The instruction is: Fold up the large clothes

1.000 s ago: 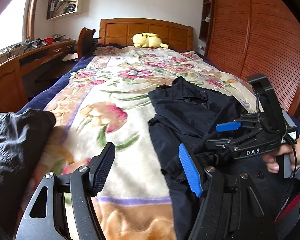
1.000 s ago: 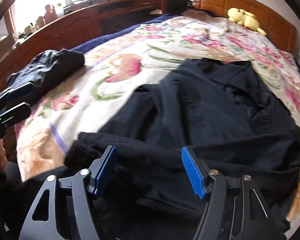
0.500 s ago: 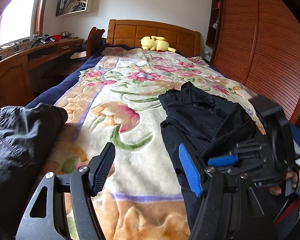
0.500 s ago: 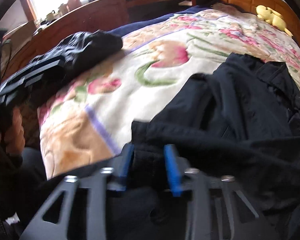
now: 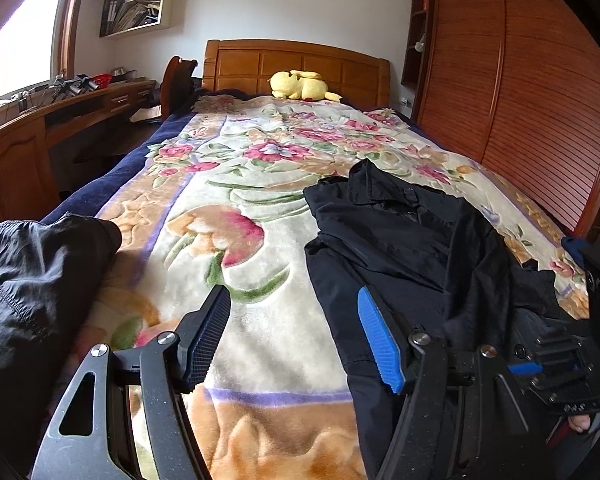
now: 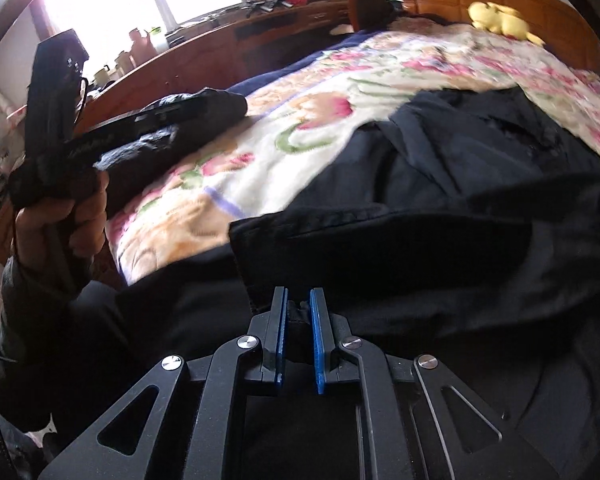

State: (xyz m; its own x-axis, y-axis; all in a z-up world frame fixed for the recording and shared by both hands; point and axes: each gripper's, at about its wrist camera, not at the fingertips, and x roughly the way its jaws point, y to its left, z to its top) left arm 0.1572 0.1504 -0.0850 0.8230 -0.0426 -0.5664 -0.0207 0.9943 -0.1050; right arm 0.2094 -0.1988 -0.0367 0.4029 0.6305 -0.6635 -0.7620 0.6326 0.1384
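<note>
Bedroom, floral blanket bed (image 5: 260, 344) — right gripper (image 6: 298, 334) just clamped the black shirt (image 5: 400, 240) hem.
Shirt lies crumpled right of the dark folded garment (image 5: 32, 280); left gripper (image 5: 292, 340) stays spread wide, empty — fold can start.

A floral-blanketed bed (image 5: 284, 216) carries a black shirt (image 5: 400, 248), dark bundle (image 5: 32, 280) and yellow plush (image 5: 300, 86).

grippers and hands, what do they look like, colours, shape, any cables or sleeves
Both are matte black linkage frames with silver pivot bolts and triangular cut-outs. The left gripper has one black ribbed finger pad and one blue one; the right gripper has blue pads. The left hand is bare, in a dark sleeve, gripping a black handle with a thin black cable.
</note>
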